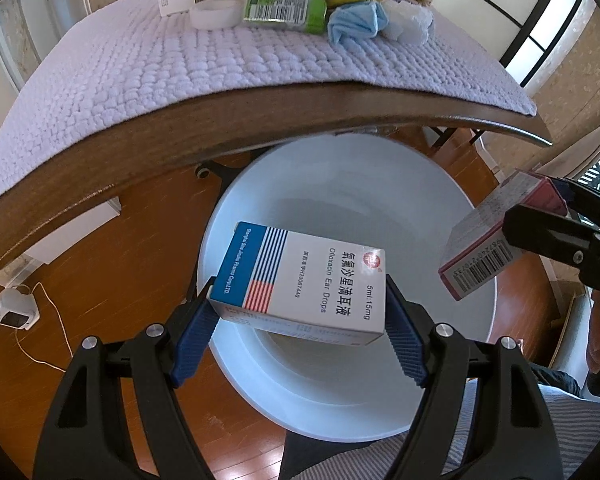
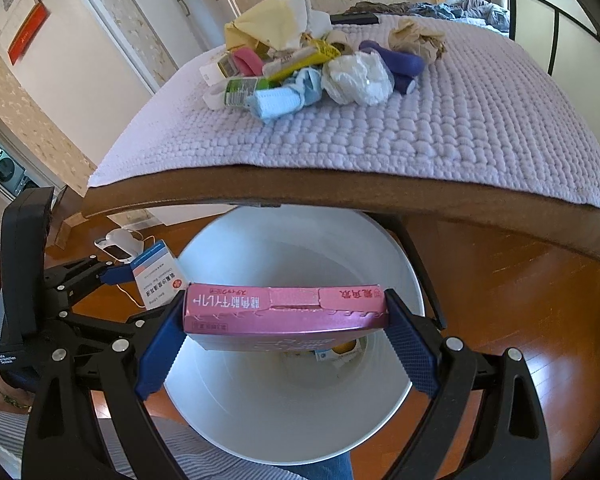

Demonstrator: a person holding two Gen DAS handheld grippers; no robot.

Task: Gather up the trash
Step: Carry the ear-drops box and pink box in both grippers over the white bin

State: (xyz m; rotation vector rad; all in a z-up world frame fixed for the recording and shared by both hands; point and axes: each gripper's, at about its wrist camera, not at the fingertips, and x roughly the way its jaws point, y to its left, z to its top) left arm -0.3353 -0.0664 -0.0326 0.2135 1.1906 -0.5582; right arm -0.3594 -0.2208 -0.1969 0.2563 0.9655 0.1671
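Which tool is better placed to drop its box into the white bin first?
Probably the right tool: its pink box hangs over the white bin opening. The left tool's ear-drops box overhangs the rim.

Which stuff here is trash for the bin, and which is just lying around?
For the job:
- ear drops box, held in the left gripper
- pink box, held in the right gripper
- white bin under both
- trash pile on the table

Just lying about:
- purple mat
- white device with a cord on the floor
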